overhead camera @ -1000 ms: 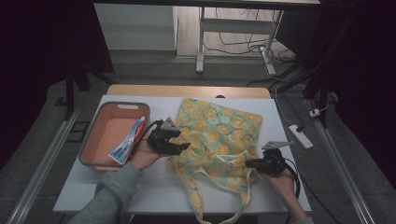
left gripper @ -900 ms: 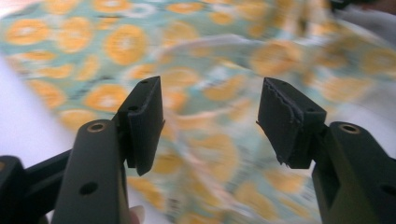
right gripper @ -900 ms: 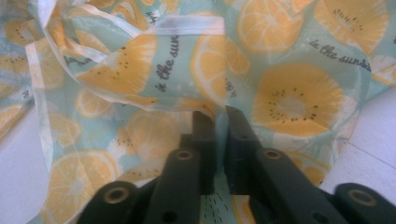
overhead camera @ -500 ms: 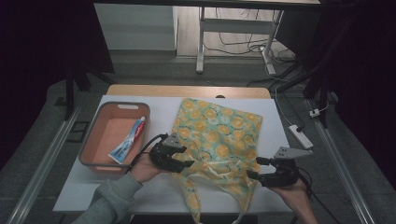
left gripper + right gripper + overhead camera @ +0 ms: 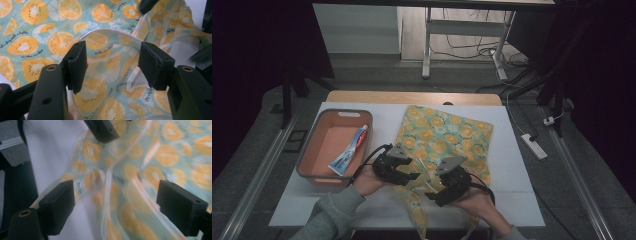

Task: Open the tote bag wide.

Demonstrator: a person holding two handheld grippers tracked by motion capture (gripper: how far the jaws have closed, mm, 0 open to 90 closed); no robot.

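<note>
right gripper (image 5: 438,192): jaws just spread, released, moved left to bag (image 5: 447,135) mouth | left gripper (image 5: 409,172): spread around handle (image 5: 112,33) | next: regrasp

Overall light: dim room, dark surroundings; counter (image 5: 512,165) lit softly from above.
Background: brighter floor patch at top of high view.
Shadows: faint, diffuse under hands.
Glare: none seen.
Left claw view: sharp, evenly lit fabric bag (image 5: 62,37); black shape at the top edge blurred.
Right claw view: bag print smeared by heavy motion blur; near claw pads (image 5: 58,202) reasonably crisp.
</note>
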